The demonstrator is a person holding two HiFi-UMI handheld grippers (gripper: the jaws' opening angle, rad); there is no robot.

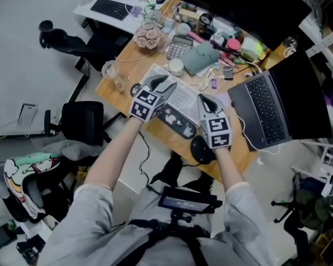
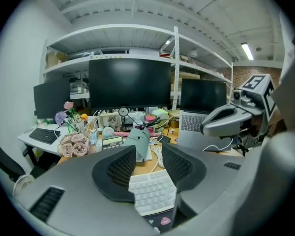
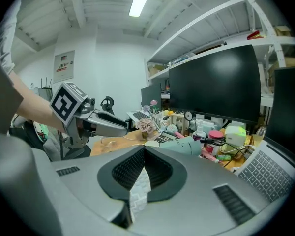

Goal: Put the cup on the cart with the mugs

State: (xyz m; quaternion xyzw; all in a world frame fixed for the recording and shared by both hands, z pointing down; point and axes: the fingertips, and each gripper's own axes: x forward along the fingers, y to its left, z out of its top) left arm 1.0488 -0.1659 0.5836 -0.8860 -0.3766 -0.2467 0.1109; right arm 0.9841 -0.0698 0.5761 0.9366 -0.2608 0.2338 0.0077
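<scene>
— Wooden bench (image 1: 127, 60), crowded end to end: a white keyboard (image 1: 180, 98), a calculator (image 1: 179, 49), a bunch of dried roses (image 1: 150, 37), an open laptop (image 1: 266, 112) on the right. Where is the cup?

— Two could be it, and I cannot tell which is meant. A clear glass cup (image 1: 109, 70) stands at the bench's left edge. A white cup (image 1: 176, 66) stands further in, just beside the calculator.

— And the grippers?

— Both hang over the keyboard. The left gripper (image 2: 148, 151) has its fingers (image 2: 119, 168) released and apart, with only keyboard and bench showing in the gap. The right gripper (image 3: 144, 150) has its fingers (image 3: 160, 171) clenched tip to tip on nothing.

— How do the cups lie to them?

— In the head view the glass cup sits off to the left of the left gripper, near but clear of it. The white cup lies ahead of both, past the keyboard's far edge. Neither is touched.

— Does any view add to that?

— The right gripper view catches the left gripper side-on with its marker cube (image 3: 67, 102). It shows the glass cup on the bench below that gripper and the white cup straight ahead over the clenched tips. The left gripper view looks at a black monitor (image 2: 129, 85) under a white shelf (image 2: 113, 31), with the right gripper before the laptop. I cannot pick out the glass cup there.
</scene>
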